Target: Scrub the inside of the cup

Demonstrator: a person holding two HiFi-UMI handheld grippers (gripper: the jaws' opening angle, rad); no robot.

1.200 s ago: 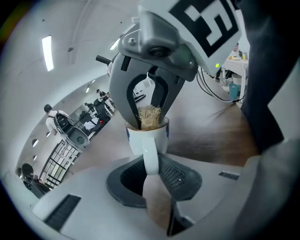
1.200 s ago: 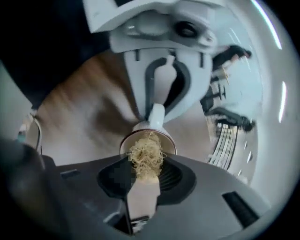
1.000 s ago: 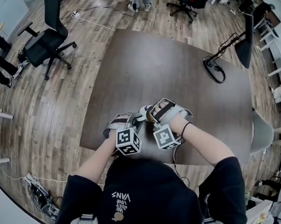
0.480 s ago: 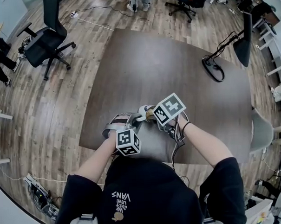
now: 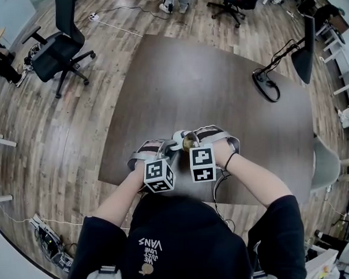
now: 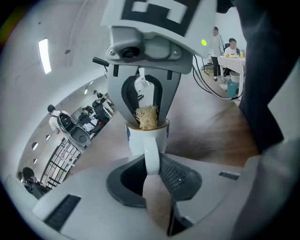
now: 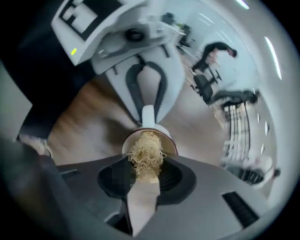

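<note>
A white cup (image 6: pixel 146 138) with a blue mark is held above the near edge of the dark table (image 5: pixel 201 83). My left gripper (image 6: pixel 151 161) is shut on its handle, and the cup's mouth faces my right gripper. A straw-coloured fibrous scourer (image 7: pixel 146 153) is pinched in my right gripper (image 7: pixel 146 174), which is shut on it. The scourer's tip sits in the cup's mouth (image 7: pixel 151 137). In the head view the cup (image 5: pixel 183 139) shows small between the left gripper (image 5: pixel 172 146) and the right gripper (image 5: pixel 192 143). The cup's inside is hidden by the scourer (image 6: pixel 147 117).
A black cable loop and stand base (image 5: pixel 267 84) lie at the table's far right, beside a dark monitor (image 5: pixel 303 48). A black office chair (image 5: pixel 56 50) stands on the wood floor at the left. My own arms and body crowd the table's near edge.
My right gripper has rolled about its axis, one way and then back, with the scourer in the cup's mouth. The left gripper and the cup have stayed where they were.
</note>
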